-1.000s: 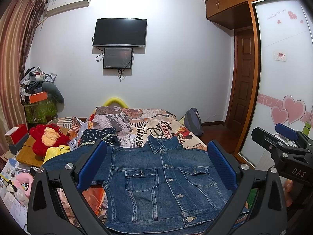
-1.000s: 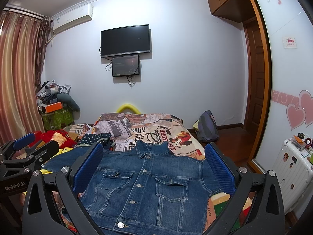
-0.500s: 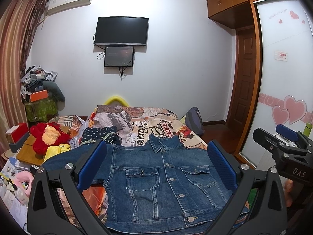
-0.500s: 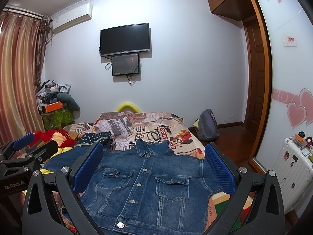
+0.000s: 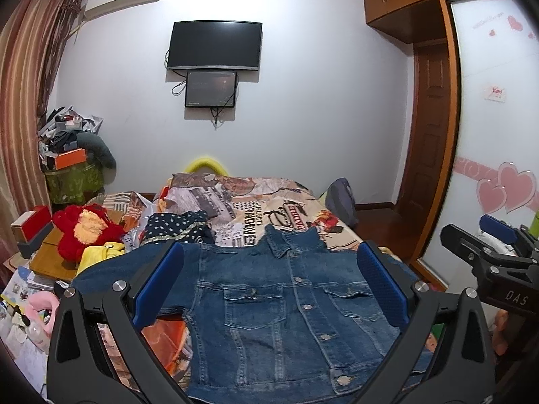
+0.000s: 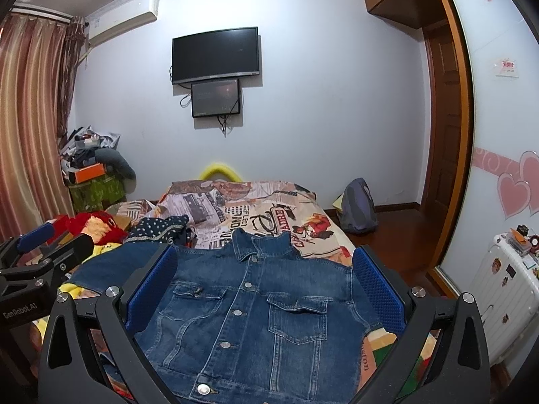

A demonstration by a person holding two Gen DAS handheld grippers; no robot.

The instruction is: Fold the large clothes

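Left wrist view: the left gripper (image 5: 269, 282) stands spread wide, its blue pads (image 5: 158, 284) far apart with nothing between them and touching nothing. Below and beyond it the denim jacket (image 5: 279, 306) lies flat, front up and buttoned, on the near end of the bed (image 5: 269, 208), collar pointing toward the wall-mounted TV (image 5: 215, 45). One sleeve stretches out to the jacket's left. A dark polka-dot garment (image 5: 177, 227) lies just beyond that sleeve. The right gripper (image 5: 498, 252) shows to the jacket's right, off the cloth.

Right wrist view: the right gripper (image 6: 266, 282) is likewise wide apart and empty, hovering over the jacket (image 6: 256, 309). The left gripper (image 6: 37, 259) sits to the jacket's left, near the sleeve.
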